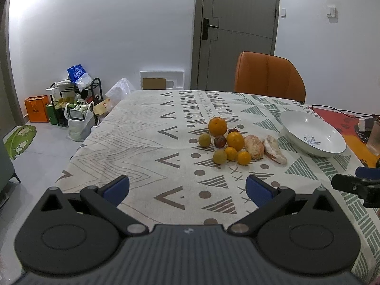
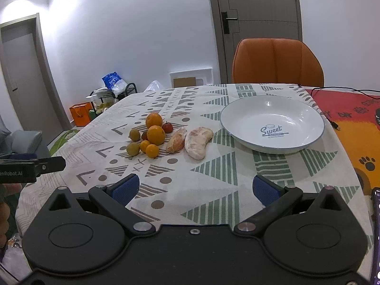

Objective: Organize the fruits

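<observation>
A pile of fruit lies on the patterned tablecloth: several oranges (image 1: 235, 141) (image 2: 155, 135), two greenish-yellow fruits (image 1: 219, 156) (image 2: 133, 149), small dark red fruits (image 1: 220, 141) (image 2: 168, 127) and two peeled pomelo segments (image 1: 274, 149) (image 2: 198, 141). An empty white bowl (image 1: 313, 136) (image 2: 272, 123) with blue lettering stands to the right of the pile. My left gripper (image 1: 187, 188) is open and empty, near the table's front edge. My right gripper (image 2: 195, 189) is open and empty, in front of the bowl and the segments.
An orange chair (image 1: 268, 78) (image 2: 277, 61) stands behind the table. A red and orange mat (image 2: 351, 118) with a black cable (image 2: 332, 122) lies at the right, a glass (image 1: 374, 140) on it. A phone (image 2: 376, 232) shows at the right edge. Bags and a rack (image 1: 78, 99) stand on the floor.
</observation>
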Action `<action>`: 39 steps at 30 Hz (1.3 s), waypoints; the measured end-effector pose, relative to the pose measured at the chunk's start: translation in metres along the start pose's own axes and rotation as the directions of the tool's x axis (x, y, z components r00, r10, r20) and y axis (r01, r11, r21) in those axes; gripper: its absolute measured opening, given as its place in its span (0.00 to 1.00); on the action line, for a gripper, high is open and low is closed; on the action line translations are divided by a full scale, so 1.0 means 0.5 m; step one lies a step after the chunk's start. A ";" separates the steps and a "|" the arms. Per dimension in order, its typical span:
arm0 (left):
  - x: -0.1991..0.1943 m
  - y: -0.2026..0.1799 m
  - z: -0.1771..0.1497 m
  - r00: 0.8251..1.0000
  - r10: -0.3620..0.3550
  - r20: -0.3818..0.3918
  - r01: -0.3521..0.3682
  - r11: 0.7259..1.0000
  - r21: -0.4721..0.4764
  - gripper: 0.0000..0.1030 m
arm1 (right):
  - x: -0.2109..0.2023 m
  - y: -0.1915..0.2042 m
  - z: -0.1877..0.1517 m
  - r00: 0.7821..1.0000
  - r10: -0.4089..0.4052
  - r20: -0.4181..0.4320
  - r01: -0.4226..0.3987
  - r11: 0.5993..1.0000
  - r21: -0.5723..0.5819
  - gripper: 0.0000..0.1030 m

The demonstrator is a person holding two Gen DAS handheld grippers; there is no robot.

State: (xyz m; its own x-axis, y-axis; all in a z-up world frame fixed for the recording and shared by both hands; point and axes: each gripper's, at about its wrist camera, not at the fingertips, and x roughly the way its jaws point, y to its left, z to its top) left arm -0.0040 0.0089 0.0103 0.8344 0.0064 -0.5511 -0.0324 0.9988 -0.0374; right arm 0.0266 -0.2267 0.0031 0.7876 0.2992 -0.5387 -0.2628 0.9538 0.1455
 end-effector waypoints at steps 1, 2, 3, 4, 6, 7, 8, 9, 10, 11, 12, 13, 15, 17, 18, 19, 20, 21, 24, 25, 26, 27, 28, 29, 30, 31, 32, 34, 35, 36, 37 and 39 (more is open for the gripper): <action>0.002 0.000 0.000 1.000 0.003 0.002 -0.003 1.000 -0.003 1.00 | 0.002 0.002 0.000 1.000 0.004 0.001 -0.004 1.000 0.001 1.00; 0.003 0.002 0.001 1.000 0.006 0.005 -0.006 1.000 -0.009 1.00 | 0.004 0.002 0.000 1.000 0.011 0.005 -0.011 1.000 0.003 1.00; 0.005 0.004 0.001 1.000 0.004 0.007 -0.004 1.000 -0.016 1.00 | 0.006 0.003 0.001 1.000 0.017 0.008 -0.017 1.000 0.002 1.00; 0.008 0.005 0.001 1.000 -0.001 0.007 0.001 1.000 -0.023 1.00 | 0.008 0.003 0.002 1.000 0.025 0.012 -0.025 1.000 0.001 1.00; 0.013 0.008 0.002 1.000 -0.013 0.009 0.013 0.999 -0.033 1.00 | 0.013 0.004 0.005 0.999 0.042 0.014 -0.042 0.999 0.000 1.00; 0.016 0.009 0.002 1.000 -0.014 0.010 0.015 0.999 -0.035 1.00 | 0.014 0.004 0.006 0.998 0.058 0.019 -0.058 0.998 0.001 1.00; 0.018 0.009 0.003 1.000 -0.017 0.013 0.017 0.999 -0.034 1.00 | 0.015 0.003 0.006 0.997 0.073 0.026 -0.073 0.997 0.002 0.99; 0.020 0.009 0.003 1.000 -0.020 0.015 0.021 0.999 -0.033 1.00 | 0.016 0.004 0.007 0.996 0.079 0.032 -0.079 0.997 0.003 0.98; 0.023 0.009 0.004 1.000 -0.022 0.016 0.022 0.999 -0.035 1.00 | 0.017 0.005 0.008 0.996 0.081 0.036 -0.081 0.997 0.002 0.97; 0.026 0.010 0.005 1.000 -0.024 0.015 0.025 0.999 -0.041 1.00 | 0.019 0.006 0.009 0.996 0.080 0.037 -0.080 0.997 -0.001 0.97; 0.030 0.011 0.006 0.999 -0.029 0.015 0.030 0.998 -0.048 1.00 | 0.021 0.006 0.009 0.996 0.079 0.037 -0.079 0.997 -0.002 0.97; 0.032 0.013 0.007 0.999 -0.034 0.015 0.035 0.998 -0.053 1.00 | 0.023 0.006 0.010 0.996 0.077 0.038 -0.077 0.997 -0.002 0.97; 0.040 0.013 0.010 0.999 -0.044 0.014 0.044 0.997 -0.056 1.00 | 0.029 0.006 0.011 0.996 0.075 0.038 -0.075 0.997 -0.002 0.97; 0.046 0.009 0.013 0.999 -0.048 0.013 0.049 0.998 -0.050 1.00 | 0.034 0.004 0.012 0.997 0.072 0.037 -0.072 0.997 0.001 0.97; 0.049 0.008 0.013 0.999 -0.050 0.013 0.051 0.998 -0.048 1.00 | 0.037 0.003 0.012 0.997 0.070 0.035 -0.070 0.998 0.002 0.97; 0.051 0.007 0.014 0.998 -0.056 0.013 0.056 0.997 -0.048 0.99 | 0.040 0.002 0.013 0.997 0.068 0.033 -0.068 0.998 0.004 0.97; 0.055 0.006 0.016 0.998 -0.064 0.013 0.064 0.997 -0.051 0.99 | 0.043 0.000 0.014 0.997 0.068 0.031 -0.069 0.998 0.006 0.97; 0.059 0.006 0.017 0.998 -0.068 0.012 0.068 0.996 -0.054 0.99 | 0.046 -0.002 0.015 0.997 0.069 0.029 -0.070 0.998 0.010 0.97; 0.070 0.004 0.020 0.997 -0.074 0.011 0.075 0.996 -0.053 0.98 | 0.057 -0.007 0.017 0.997 0.075 0.017 -0.075 0.997 0.019 0.97; 0.073 0.002 0.021 0.997 -0.075 0.012 0.075 0.996 -0.051 0.98 | 0.060 -0.008 0.017 0.997 0.074 0.015 -0.074 0.997 0.021 0.97; 0.077 0.000 0.022 0.997 -0.077 0.016 0.078 0.996 -0.049 0.98 | 0.063 -0.009 0.017 0.997 0.075 0.013 -0.075 0.997 0.020 0.97; 0.080 0.000 0.023 0.997 -0.081 0.018 0.082 0.995 -0.049 0.98 | 0.066 -0.011 0.017 0.997 0.078 0.012 -0.078 0.997 0.020 0.97; 0.084 -0.002 0.024 0.996 -0.086 0.018 0.087 0.995 -0.051 0.97 | 0.069 -0.012 0.018 0.997 0.081 0.010 -0.081 0.997 0.020 0.97; 0.088 -0.002 0.026 0.996 -0.088 0.017 0.089 0.995 -0.054 0.96 | 0.074 -0.013 0.018 0.996 0.085 0.006 -0.085 0.996 0.022 0.97; 0.093 -0.003 0.027 0.996 -0.090 0.016 0.091 0.994 -0.056 0.95 | 0.078 -0.015 0.018 0.996 0.092 0.004 -0.092 0.995 0.024 0.97; 0.097 -0.004 0.028 0.995 -0.094 0.016 0.095 0.994 -0.058 0.93 | 0.081 -0.016 0.018 0.995 0.101 0.005 -0.101 0.995 0.026 0.97; 0.100 -0.004 0.029 0.995 -0.097 0.016 0.098 0.993 -0.060 0.91 | 0.084 -0.017 0.018 0.994 0.107 0.009 -0.107 0.994 0.025 0.97; 0.109 -0.006 0.030 0.995 -0.102 0.016 0.103 0.993 -0.063 0.89 | 0.089 -0.020 0.019 0.994 0.107 0.017 -0.107 0.994 0.025 0.96; 0.114 -0.008 0.031 0.995 -0.104 0.016 0.104 0.992 -0.064 0.86 | 0.094 -0.023 0.019 0.994 0.107 0.018 -0.108 0.994 0.028 0.96; 0.118 -0.008 0.031 0.994 -0.105 0.014 0.106 0.992 -0.066 0.86 | 0.097 -0.026 0.019 0.994 0.110 0.015 -0.111 0.993 0.033 0.94; 0.124 -0.009 0.031 0.994 -0.107 0.010 0.107 0.992 -0.069 0.83 | 0.102 -0.028 0.020 0.994 0.113 0.008 -0.113 0.993 0.038 0.92; 0.136 -0.010 0.032 0.994 -0.107 0.000 0.107 0.991 -0.077 0.80 | 0.111 -0.033 0.020 0.994 0.111 -0.001 -0.111 0.993 0.046 0.91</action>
State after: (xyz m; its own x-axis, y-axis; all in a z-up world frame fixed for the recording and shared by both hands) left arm 0.0618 0.0051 -0.0136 0.8331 -0.1007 -0.5439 0.0149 0.9870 -0.1599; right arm 0.0802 -0.2256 -0.0210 0.7528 0.4033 -0.5203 -0.3228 0.9150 0.2421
